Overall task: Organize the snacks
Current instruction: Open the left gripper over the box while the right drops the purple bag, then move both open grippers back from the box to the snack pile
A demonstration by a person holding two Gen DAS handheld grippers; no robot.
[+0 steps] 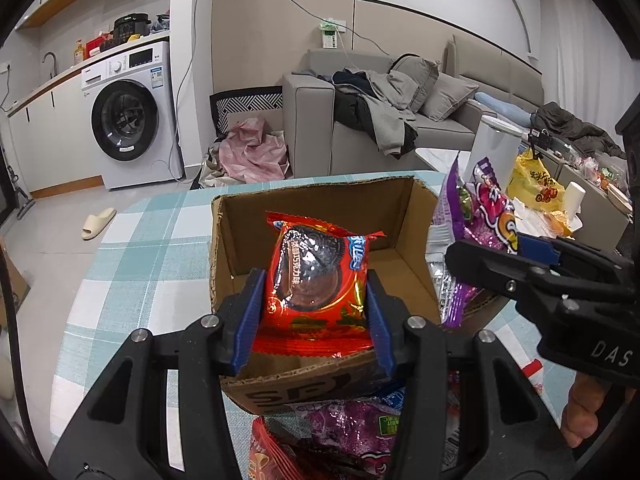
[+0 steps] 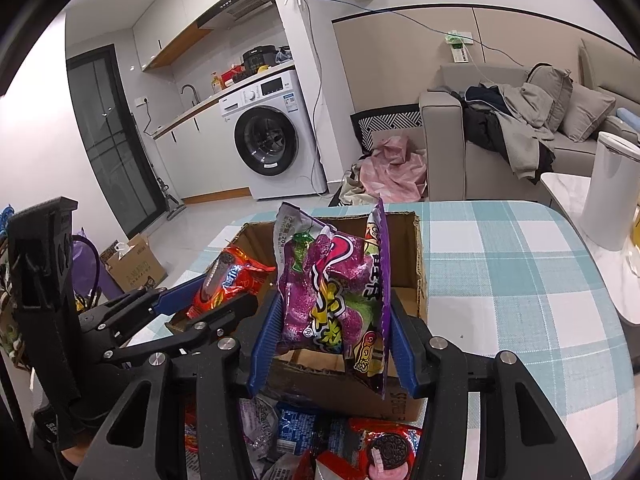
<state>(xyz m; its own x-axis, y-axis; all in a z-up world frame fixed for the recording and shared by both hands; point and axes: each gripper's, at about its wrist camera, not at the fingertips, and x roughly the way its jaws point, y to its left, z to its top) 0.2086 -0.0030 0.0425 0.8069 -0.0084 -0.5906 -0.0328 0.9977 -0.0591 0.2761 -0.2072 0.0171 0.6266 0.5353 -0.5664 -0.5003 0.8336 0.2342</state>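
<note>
Left wrist view: the left gripper (image 1: 316, 296) pinches a red Oreo packet (image 1: 318, 276) above the cardboard box (image 1: 320, 200). Just right of the box, the right gripper (image 2: 332, 320) pinches a purple snack bag (image 2: 332, 292).

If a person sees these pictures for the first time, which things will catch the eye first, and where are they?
First the red cookie packet, gripped in the left tongs above the open cardboard box on the checked tablecloth. Next the purple snack bag, held upright in the right tongs over the same box. More packets lie piled in front of the box.
</note>
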